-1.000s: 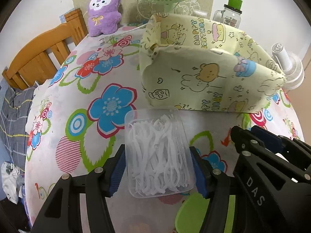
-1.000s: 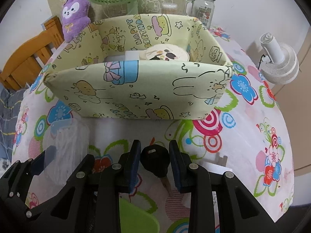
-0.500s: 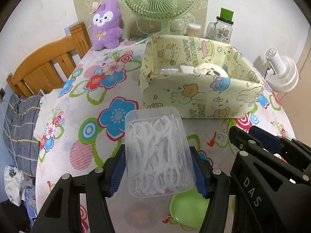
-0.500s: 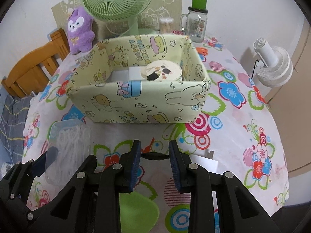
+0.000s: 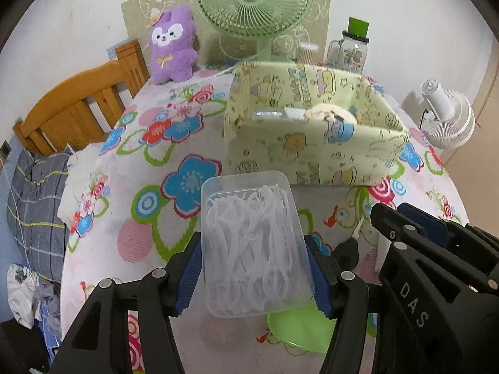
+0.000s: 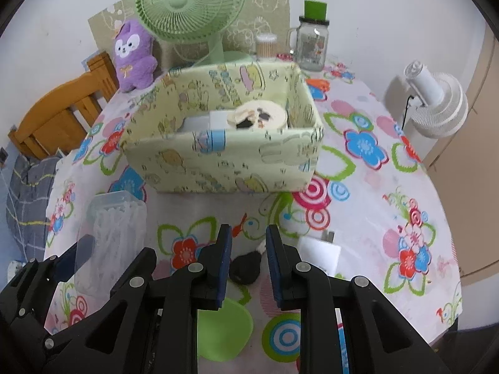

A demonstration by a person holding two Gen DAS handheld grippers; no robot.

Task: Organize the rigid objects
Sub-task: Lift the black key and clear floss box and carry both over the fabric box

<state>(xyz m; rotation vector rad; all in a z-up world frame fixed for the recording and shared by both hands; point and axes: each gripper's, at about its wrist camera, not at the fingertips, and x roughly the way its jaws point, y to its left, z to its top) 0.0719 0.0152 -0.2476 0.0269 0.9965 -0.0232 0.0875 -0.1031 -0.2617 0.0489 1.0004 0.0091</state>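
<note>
My left gripper (image 5: 254, 268) is shut on a clear plastic box of white floss picks (image 5: 254, 246) and holds it above the flowered table. The box also shows at the left of the right wrist view (image 6: 113, 233). My right gripper (image 6: 248, 258) holds a black-headed key (image 6: 246, 268) between its jaws, also lifted; the key shows in the left wrist view (image 5: 347, 249). The yellow cartoon-print bin (image 6: 224, 165) stands ahead of both grippers, with a round tin (image 6: 260, 117) and white items inside.
A green fan (image 6: 187, 3), a purple plush (image 6: 132, 56), a glass jar (image 6: 312, 43) and a cotton-swab tub (image 6: 266, 45) stand behind the bin. A white charger block (image 6: 321, 254) and a green dish (image 6: 223, 330) lie on the table below the grippers. A white fan (image 6: 436, 106) stands at the right.
Both grippers have risen and pulled back from the bin, carrying the floss box and the key. The bin's inside has come into view.
</note>
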